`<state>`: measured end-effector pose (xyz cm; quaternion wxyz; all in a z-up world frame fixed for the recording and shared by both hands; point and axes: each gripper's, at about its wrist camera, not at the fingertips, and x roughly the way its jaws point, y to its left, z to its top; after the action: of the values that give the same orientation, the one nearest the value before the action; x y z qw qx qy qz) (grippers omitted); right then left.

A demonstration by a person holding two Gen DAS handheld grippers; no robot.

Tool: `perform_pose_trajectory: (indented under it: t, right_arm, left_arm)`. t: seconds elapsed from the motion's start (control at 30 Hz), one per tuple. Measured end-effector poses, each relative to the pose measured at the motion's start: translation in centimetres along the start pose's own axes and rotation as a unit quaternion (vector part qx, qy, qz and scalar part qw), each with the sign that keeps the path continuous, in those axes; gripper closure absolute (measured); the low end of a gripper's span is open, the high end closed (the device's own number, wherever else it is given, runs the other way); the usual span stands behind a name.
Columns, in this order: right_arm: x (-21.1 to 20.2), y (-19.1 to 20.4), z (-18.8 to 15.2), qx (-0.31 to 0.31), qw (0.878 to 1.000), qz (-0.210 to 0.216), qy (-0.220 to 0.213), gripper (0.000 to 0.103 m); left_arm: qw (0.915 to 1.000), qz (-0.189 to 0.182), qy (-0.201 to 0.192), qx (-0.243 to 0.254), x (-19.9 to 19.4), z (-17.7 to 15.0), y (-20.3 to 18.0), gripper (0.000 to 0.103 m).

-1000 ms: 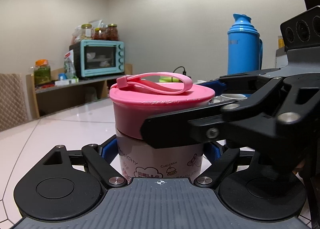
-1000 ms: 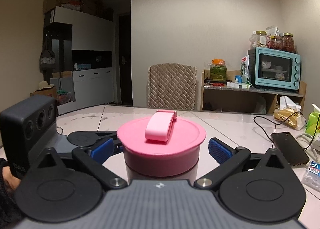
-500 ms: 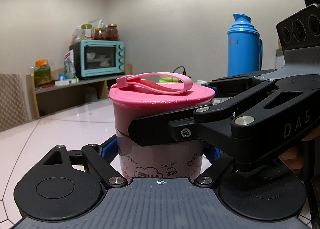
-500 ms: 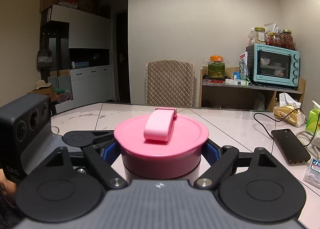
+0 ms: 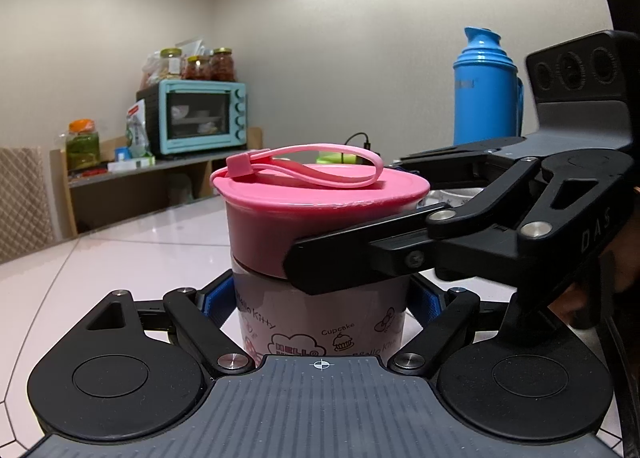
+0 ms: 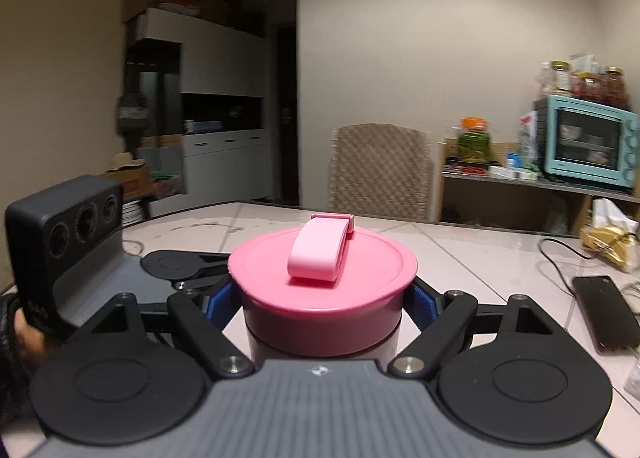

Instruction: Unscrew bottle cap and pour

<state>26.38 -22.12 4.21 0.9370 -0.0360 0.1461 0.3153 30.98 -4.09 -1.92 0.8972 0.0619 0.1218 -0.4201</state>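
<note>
A white Hello Kitty bottle [image 5: 320,322] with a wide pink screw cap [image 5: 304,226] and a pink strap stands upright on the table. My left gripper [image 5: 320,298] is shut on the bottle's body below the cap. My right gripper [image 6: 322,298] is shut on the pink cap [image 6: 320,278], its blue pads [image 6: 422,298] pressed on both sides. In the left wrist view the right gripper's black finger [image 5: 360,262] crosses the cap's front. The bottle's contents are hidden.
The table [image 5: 120,254] is pale and tiled. A blue thermos [image 5: 486,90] stands behind the right gripper. A black phone [image 6: 604,308] with a cable and a tissue pack [image 6: 610,226] lie to the right. A chair [image 6: 380,170] and a shelf with a teal oven [image 6: 588,140] stand beyond the table.
My right gripper closed from open onto the pink cap, then turned with it; the view has swung and the strap sits at a new angle. My left gripper kept its hold on the bottle.
</note>
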Motion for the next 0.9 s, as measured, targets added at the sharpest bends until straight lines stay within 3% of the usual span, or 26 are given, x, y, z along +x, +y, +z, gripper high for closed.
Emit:
perform_pose_trajectory:
  t: [0.3, 0.53, 0.77, 0.8, 0.83, 0.9]
  right_arm:
    - [0.2, -3.9, 0.5, -0.037, 0.991, 0.129, 0.006, 0.018]
    - [0.9, -7.0, 1.2, -0.065, 0.969, 0.238, 0.006, 0.018]
    - [0.2, -6.8, 1.4, -0.071, 0.969, 0.237, 0.005, 0.017]
    - [-0.1, -6.3, 1.6, -0.071, 0.972, 0.225, 0.008, 0.015]
    - [-0.4, -5.9, 1.7, -0.07, 0.975, 0.211, 0.005, 0.004]
    - [-1.1, -5.0, 1.9, -0.068, 0.981, 0.182, 0.001, 0.0]
  left_arm:
    - [1.0, 0.0, 0.0, -0.001, 0.2, 0.0, 0.0, 0.014]
    - [1.0, 0.0, 0.001, -0.002, 0.3, 0.0, -0.3, 0.014]
    - [1.0, 0.0, 0.001, -0.001, 0.3, 0.0, -0.3, 0.014]
    - [1.0, 0.0, 0.001, -0.001, 0.3, 0.0, -0.2, 0.013]
    - [1.0, 0.0, 0.001, -0.001, 0.3, 0.0, -0.3, 0.013]
    - [1.0, -0.001, 0.0, -0.001, 0.2, 0.0, -0.2, 0.013]
